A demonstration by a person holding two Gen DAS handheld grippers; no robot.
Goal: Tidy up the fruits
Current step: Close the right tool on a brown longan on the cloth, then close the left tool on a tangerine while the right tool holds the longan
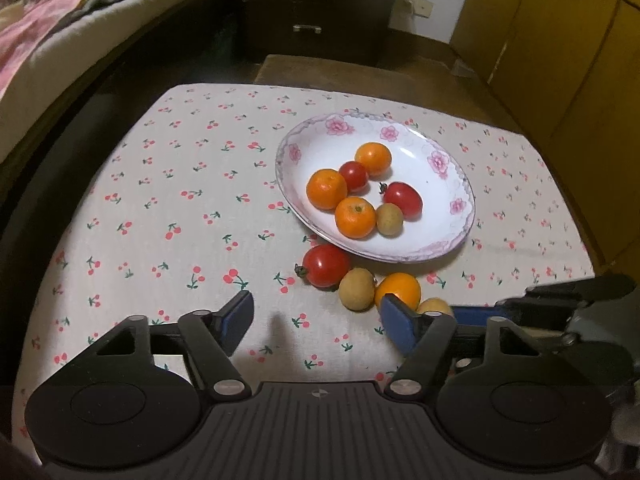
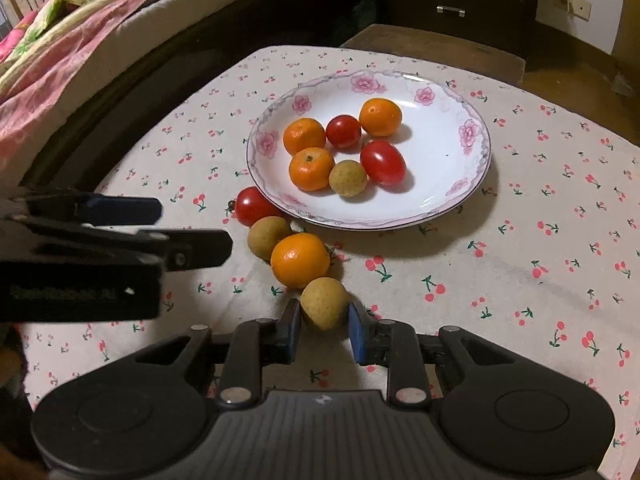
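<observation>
Clamping 1 near longan (image 2: 325,309) in our right gripper (image 2: 324,330), left gripper (image 1: 316,320) apart, empty; round skin may slip when lifted toward the plate (image 2: 476,148).

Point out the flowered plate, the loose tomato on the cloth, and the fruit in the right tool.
White flower-rimmed plate (image 2: 472,136): right wrist view, right rim.
Red tomato beside the plate (image 2: 253,205): right wrist view, its top.
Tan round fruit between the right tool's pads (image 2: 324,302): right wrist view, centre.

warm, dim room light falls from above, leaving soft shadows beside the plate (image 2: 478,160) and fruit on the table (image 1: 168,184). fisheye bending curves the edges, where dark corners blur; the centre stays fairly sharp.
</observation>
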